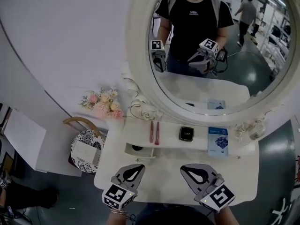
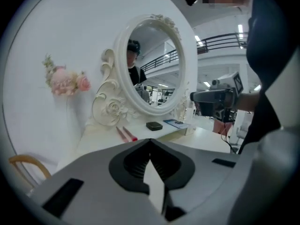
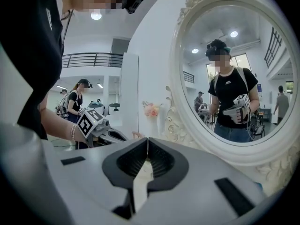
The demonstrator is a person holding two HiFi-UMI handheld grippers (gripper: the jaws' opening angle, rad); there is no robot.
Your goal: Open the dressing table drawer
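Note:
The white dressing table (image 1: 239,172) has a raised shelf (image 1: 168,142) below its round mirror (image 1: 140,55). A small drawer (image 1: 140,151) in the shelf's left front stands pulled out, with something dark inside. My left gripper (image 1: 140,166) hovers over the table's near edge, just in front of the drawer, shut and empty. In the left gripper view its jaws (image 2: 150,140) meet with nothing between them. My right gripper (image 1: 183,167) hangs beside it to the right, also shut and empty (image 3: 147,138). Neither touches the drawer.
On the shelf lie two pink sticks (image 1: 154,132), a black compact (image 1: 186,133) and a blue packet (image 1: 218,138). Pink flowers (image 1: 104,102) stand at the table's left corner. A patterned chair (image 1: 86,146) sits left of the table. The mirror shows a person holding both grippers.

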